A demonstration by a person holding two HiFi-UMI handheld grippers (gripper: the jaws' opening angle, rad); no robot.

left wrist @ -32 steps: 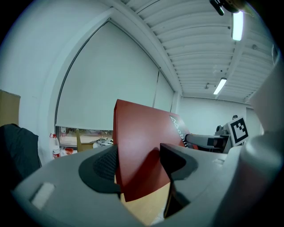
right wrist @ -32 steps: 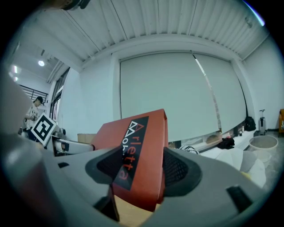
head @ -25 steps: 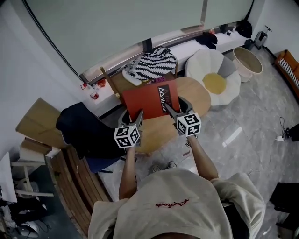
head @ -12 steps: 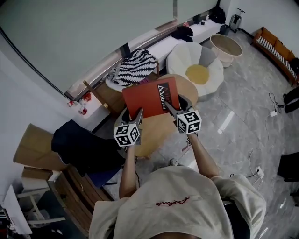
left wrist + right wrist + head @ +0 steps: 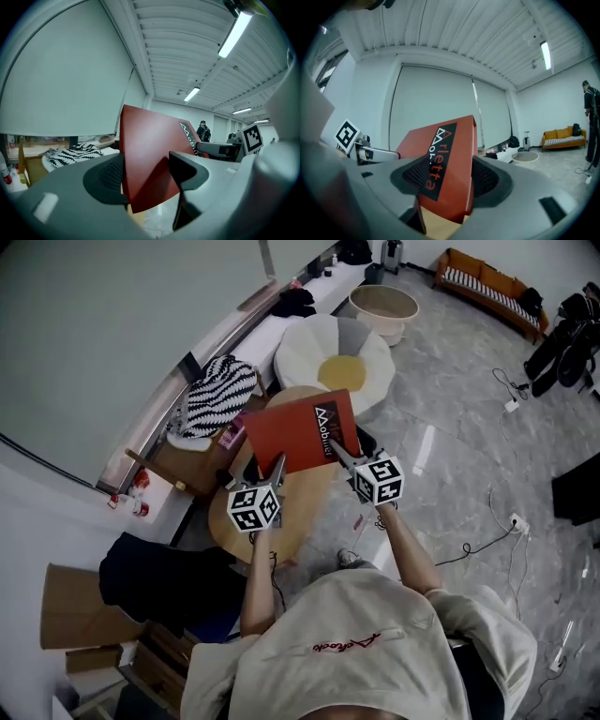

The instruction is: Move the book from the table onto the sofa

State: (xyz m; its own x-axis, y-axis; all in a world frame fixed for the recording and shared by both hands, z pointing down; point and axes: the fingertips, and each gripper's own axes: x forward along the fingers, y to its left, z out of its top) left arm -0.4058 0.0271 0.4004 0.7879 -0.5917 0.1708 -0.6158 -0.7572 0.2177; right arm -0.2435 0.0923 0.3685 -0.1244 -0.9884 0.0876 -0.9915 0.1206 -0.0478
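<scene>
Transport seemed under way, left gripper (image 5: 278, 466) and right gripper (image 5: 338, 452) each clamped on the red book (image 5: 298, 432) over the table (image 5: 302, 514), the next move calling for a turn toward the sofa (image 5: 483, 282)

Open floor on the right, clutter crowding the left and front.
The left tool (image 5: 278, 465) and right tool (image 5: 337, 450) are holding the book (image 5: 300, 432) clear above the table (image 5: 279, 521). To the right the floor (image 5: 450, 427) is lying open toward the sofa (image 5: 487, 282), with only cables (image 5: 512, 405) trailing across it. Straight ahead, a flower cushion (image 5: 314, 348) and a tub (image 5: 382, 304) are blocking the way beyond the table. On the left, a striped cloth (image 5: 217, 395) and the wall (image 5: 103, 343) are closing things in.
</scene>
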